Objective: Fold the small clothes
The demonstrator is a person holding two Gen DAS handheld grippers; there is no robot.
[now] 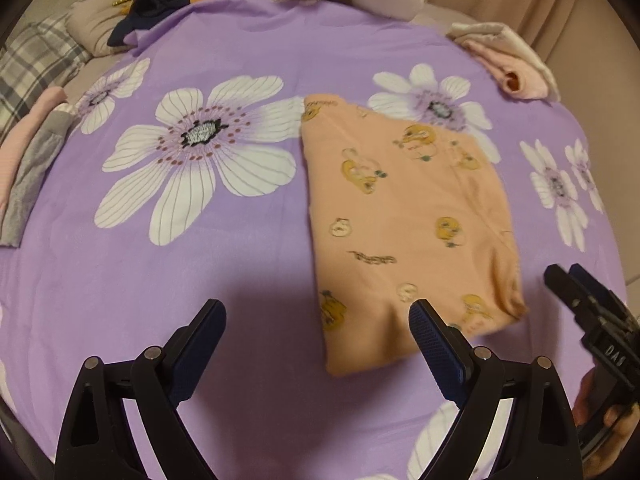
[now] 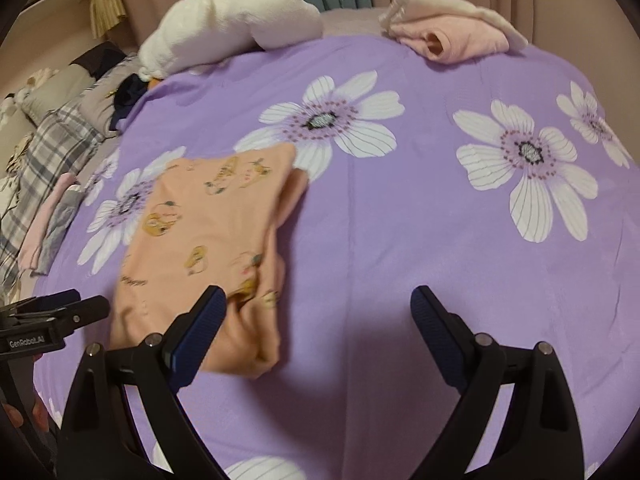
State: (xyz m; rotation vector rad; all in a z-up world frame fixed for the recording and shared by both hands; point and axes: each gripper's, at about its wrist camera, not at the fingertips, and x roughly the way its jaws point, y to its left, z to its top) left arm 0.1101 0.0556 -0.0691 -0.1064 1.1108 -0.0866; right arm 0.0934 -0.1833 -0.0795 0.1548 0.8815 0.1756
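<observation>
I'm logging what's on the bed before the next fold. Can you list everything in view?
Folded printed garment: one, peach with yellow cartoon prints, flat on the bedsheet near both tongs.
Bedsheet: one, purple with white flowers, under everything.
Pink clothes pile: one, pale pink and cream, far right edge.
White plush blanket: one, bunched at the far edge.
Pink and grey folded clothes: one small stack, left edge.
Dark navy item: one, far left; kind unclear.
Plaid bedding: grey and white, beyond the left edge.
Left tongs: black with blue pads, open, empty.
Right tongs: same, open, empty.
</observation>
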